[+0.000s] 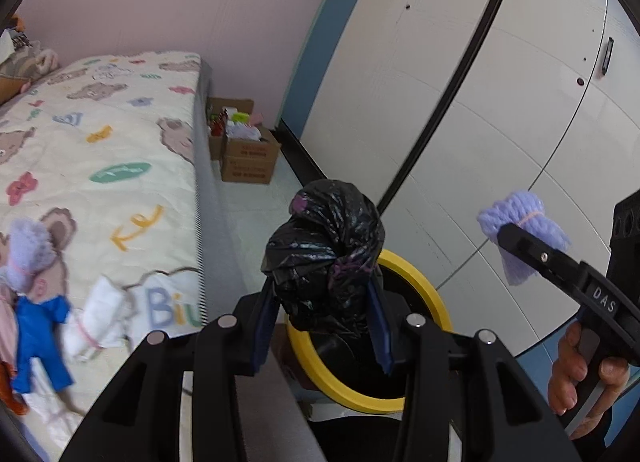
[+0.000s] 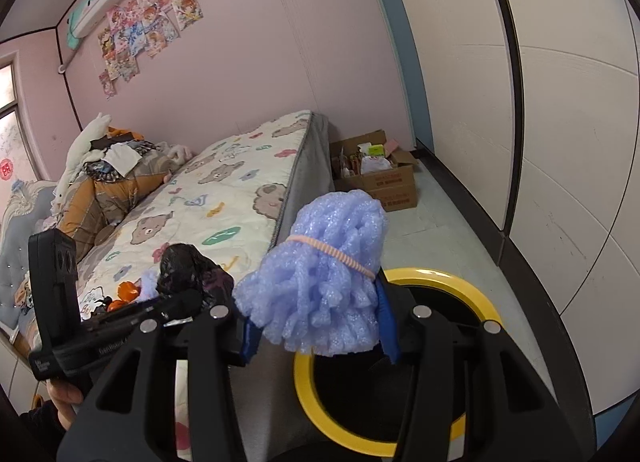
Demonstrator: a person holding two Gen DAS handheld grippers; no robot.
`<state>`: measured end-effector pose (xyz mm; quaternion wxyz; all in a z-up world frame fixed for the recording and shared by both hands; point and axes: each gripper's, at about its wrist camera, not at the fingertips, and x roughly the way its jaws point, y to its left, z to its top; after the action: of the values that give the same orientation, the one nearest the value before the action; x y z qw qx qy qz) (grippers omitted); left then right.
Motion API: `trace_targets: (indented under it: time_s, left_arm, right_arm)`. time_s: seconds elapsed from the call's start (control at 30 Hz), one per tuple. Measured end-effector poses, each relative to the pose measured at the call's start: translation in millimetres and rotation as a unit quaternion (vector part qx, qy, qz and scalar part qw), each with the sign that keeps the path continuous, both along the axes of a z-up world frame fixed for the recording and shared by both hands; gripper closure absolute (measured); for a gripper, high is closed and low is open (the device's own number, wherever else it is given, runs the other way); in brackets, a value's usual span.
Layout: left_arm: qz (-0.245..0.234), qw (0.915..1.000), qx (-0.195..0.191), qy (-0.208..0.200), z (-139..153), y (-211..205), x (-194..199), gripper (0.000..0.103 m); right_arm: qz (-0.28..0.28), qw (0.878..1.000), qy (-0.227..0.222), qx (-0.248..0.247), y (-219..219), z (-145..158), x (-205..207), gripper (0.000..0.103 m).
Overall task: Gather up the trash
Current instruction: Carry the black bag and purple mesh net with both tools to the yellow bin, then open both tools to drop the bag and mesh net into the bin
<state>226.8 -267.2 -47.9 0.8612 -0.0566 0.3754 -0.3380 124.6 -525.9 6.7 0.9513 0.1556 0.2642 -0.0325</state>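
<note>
My left gripper (image 1: 322, 294) is shut on a knotted black plastic bag (image 1: 324, 254), held just over a bin with a yellow rim (image 1: 416, 290). My right gripper (image 2: 320, 326) is shut on a purple foam bundle (image 2: 324, 278) tied with a pink band, above the same bin's yellow rim (image 2: 440, 276). The left wrist view shows that right gripper (image 1: 516, 238) with its foam bundle (image 1: 520, 218) at the right, a hand on its grip. On the bed lie another purple foam bundle (image 1: 28, 254), a blue cloth piece (image 1: 40, 326) and a white bundle (image 1: 96, 318).
The bin stands on the floor between the bed (image 1: 100, 122) with its bear-print cover and white wardrobe doors (image 1: 480, 102). Open cardboard boxes (image 1: 248, 154) full of items sit at the bed's far end. Clothes and plush toys (image 2: 112, 170) are piled at the head.
</note>
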Motion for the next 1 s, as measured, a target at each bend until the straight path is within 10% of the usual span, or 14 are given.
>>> trace_targets:
  time_s: [0.63, 1.0]
  left_arm:
    - [-0.028, 0.998, 0.041, 0.038, -41.4, -70.0, -9.5, 0.063]
    - [-0.012, 0.9988, 0.026, 0.039, -36.5, -58.1, -11.6, 0.025]
  right_arm:
    - [-0.017, 0.994, 0.059, 0.087, -59.4, -49.9, 33.4, 0.054]
    - [-0.056, 0.992, 0.068, 0.093, -75.0, -54.3, 32.5, 0.039]
